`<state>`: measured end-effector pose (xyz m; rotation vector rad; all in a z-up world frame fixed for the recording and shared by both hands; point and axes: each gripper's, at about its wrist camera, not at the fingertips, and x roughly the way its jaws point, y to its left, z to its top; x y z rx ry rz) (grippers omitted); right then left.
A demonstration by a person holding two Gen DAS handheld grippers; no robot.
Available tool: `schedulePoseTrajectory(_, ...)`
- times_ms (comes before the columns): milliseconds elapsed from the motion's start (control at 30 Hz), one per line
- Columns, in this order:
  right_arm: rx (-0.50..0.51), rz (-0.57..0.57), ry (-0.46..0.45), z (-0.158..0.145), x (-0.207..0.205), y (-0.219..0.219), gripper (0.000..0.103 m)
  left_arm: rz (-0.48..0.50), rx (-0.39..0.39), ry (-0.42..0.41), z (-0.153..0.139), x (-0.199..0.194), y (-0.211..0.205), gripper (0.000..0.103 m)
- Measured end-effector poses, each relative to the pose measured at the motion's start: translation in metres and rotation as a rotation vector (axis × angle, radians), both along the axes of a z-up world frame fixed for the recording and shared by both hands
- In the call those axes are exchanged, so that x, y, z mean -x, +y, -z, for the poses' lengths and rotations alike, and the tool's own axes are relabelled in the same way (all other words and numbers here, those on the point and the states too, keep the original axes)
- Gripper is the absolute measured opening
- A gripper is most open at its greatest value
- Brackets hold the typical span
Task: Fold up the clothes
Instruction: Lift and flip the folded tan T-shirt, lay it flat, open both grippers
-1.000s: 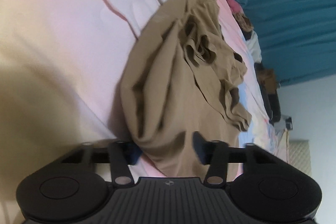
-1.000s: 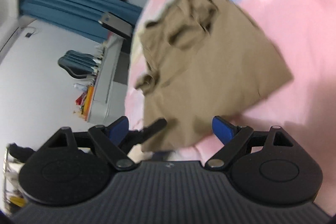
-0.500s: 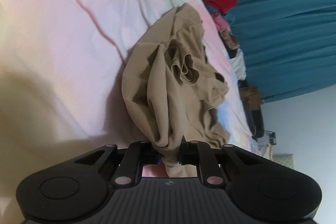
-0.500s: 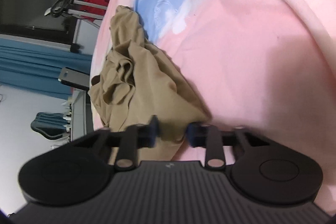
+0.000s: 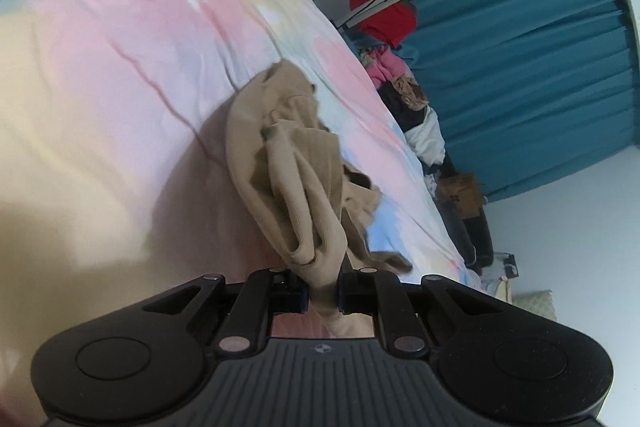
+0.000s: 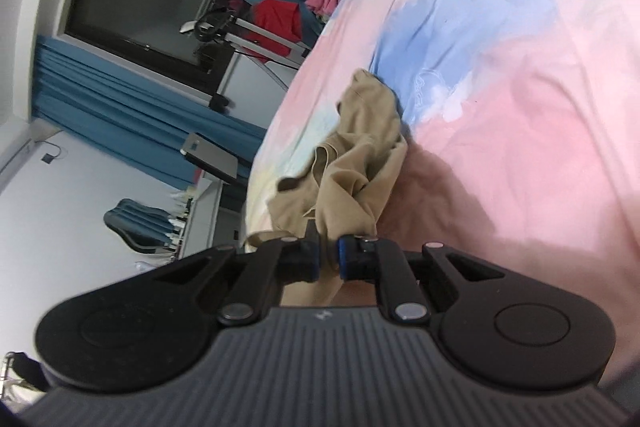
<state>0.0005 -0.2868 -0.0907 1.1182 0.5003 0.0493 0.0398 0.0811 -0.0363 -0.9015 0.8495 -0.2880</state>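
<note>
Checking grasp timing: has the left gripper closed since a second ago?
Yes. The left gripper was open around the tan garment; its jaws have closed inward, pinching a bunched edge above the pastel bedsheet.

The bed [image 5: 120,75] lies bare and open around the crumpled tan garment [image 5: 288,163], while a heap of clothes [image 5: 404,99] crowds its far edge by the blue curtain [image 5: 520,75].

Tan garment [image 5: 288,183]: ribbed knit, crumpled and bunched, one end lifted, the rest trailing across the pastel bed [image 5: 120,75].
</note>
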Motion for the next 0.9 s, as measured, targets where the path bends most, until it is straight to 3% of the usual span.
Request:
schedulePoseTrajectory(267,-0.038,-0.008,0.044,-0.026,0.105,0.004,0.012,-0.006,0.020,0.020,-0.038,0.101,0.010,0.013)
schedulePoseTrajectory(367,-0.033,-0.015,0.066,-0.033,0.103,0.002,0.012,-0.021,0.029,0.021,-0.043,0.088,0.007,0.013)
schedulePoseTrajectory(500,-0.031,-0.013,0.074,-0.043,0.071,0.001,0.012,-0.041,0.041,0.024,-0.050,0.071,0.004,0.013)
schedulePoseTrajectory(667,-0.052,0.010,0.112,-0.038,0.007,0.000,0.012,-0.059,-0.017,0.067,-0.049,0.001,-0.006,0.013)
schedulePoseTrajectory(900,-0.065,0.048,0.204,-0.004,-0.093,-0.006,0.012,-0.029,-0.130,0.112,-0.018,-0.119,-0.029,0.014)
